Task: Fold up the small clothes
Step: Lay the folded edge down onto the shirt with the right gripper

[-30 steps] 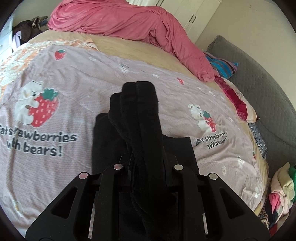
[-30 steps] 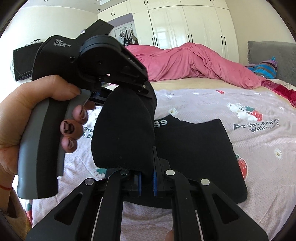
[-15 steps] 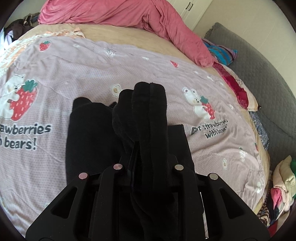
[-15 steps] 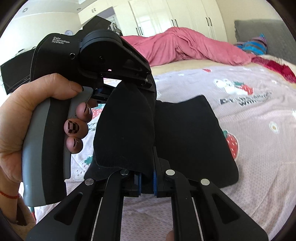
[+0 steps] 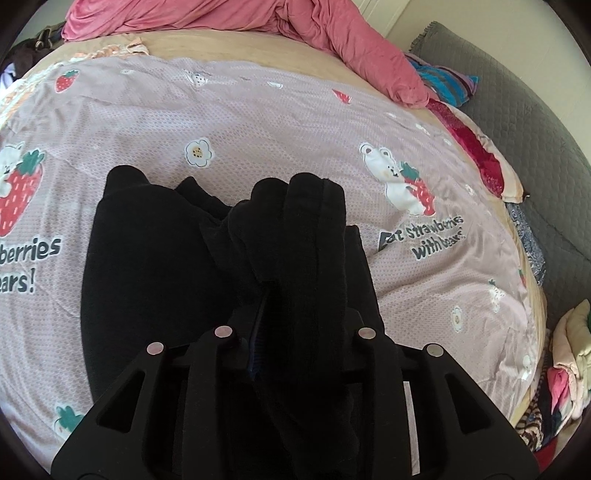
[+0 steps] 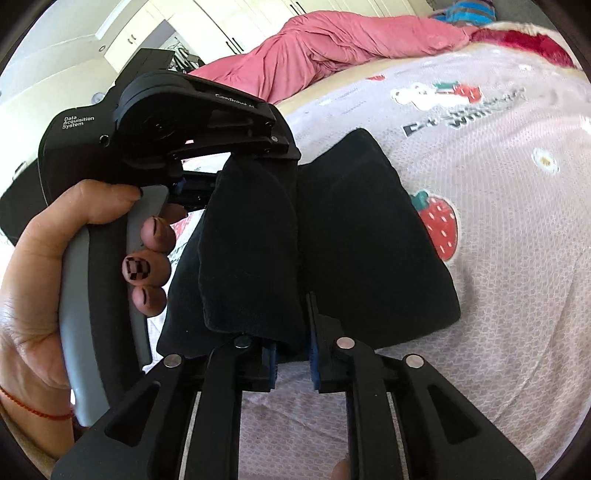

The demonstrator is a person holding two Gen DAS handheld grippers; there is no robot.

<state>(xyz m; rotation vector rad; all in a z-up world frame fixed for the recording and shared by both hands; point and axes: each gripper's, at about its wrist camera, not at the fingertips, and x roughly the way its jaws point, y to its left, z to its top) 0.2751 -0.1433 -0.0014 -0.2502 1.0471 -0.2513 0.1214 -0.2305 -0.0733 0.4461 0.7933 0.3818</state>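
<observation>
Black folded garment (image 5: 177, 266) is the piece you are working on, and it lies on the lilac strawberry-and-bear bedspread (image 5: 280, 122) with one bunched fold of it lifted between both tools. Your left gripper (image 5: 299, 317) has that thick dark fold standing up between its fingers; the jaws have just been opening, yet the cloth fills the gap and hides the pads, so you cannot tell whether they still press on it. Your right gripper (image 6: 291, 328) shows blue pads (image 6: 271, 360) standing a little apart, its jaws having just begun to part, with the lower edge of the same fold hanging between them and resting against the left-hand pad, while the right-hand pad stands clear of it. In the right wrist view your left hand (image 6: 51, 280) wraps the grey handle of the other tool, nails painted dark, a red thread at the wrist. Outward from the fingers, the flat part of the garment spreads over the bedspread beside a printed strawberry (image 6: 439, 229). Further back a pink duvet (image 5: 236, 18) lies heaped across the head of the bed, a grey quilted cushion (image 5: 517, 96) sits at the right edge, and white wardrobe doors (image 6: 221, 33) stand behind.
</observation>
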